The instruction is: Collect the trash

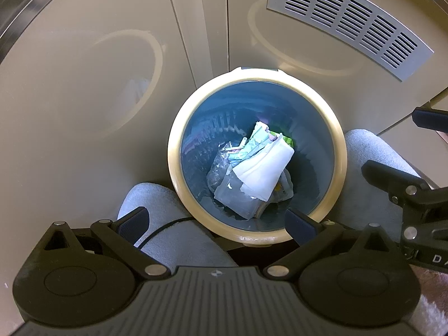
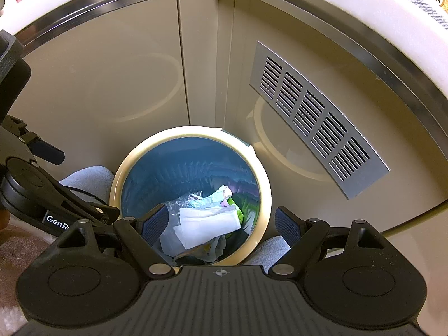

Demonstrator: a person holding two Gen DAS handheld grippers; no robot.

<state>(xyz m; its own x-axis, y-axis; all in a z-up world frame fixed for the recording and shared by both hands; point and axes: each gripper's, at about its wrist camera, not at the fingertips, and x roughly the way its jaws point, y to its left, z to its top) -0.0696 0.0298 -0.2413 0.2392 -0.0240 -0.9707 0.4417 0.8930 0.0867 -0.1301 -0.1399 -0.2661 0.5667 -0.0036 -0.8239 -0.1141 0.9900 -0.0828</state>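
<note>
A round waste bin with a cream rim (image 1: 179, 128) and blue inside stands on the floor against beige cabinet doors; it also shows in the right wrist view (image 2: 266, 196). Inside lie a white paper tissue (image 1: 266, 168), clear plastic wrap (image 1: 221, 168) and crumpled colourful wrappers (image 1: 257, 137); the tissue shows in the right wrist view too (image 2: 207, 224). My left gripper (image 1: 217, 222) is open and empty above the bin's near rim. My right gripper (image 2: 221, 225) is open and empty, straddling the bin's opening. The right gripper's body shows at the right of the left wrist view (image 1: 406, 193).
Beige cabinet doors (image 2: 98, 84) rise behind the bin, one with a metal vent grille (image 2: 313, 117). The person's knees in grey trousers (image 1: 173, 238) flank the bin on both sides. A white countertop edge (image 2: 364, 5) runs above the doors.
</note>
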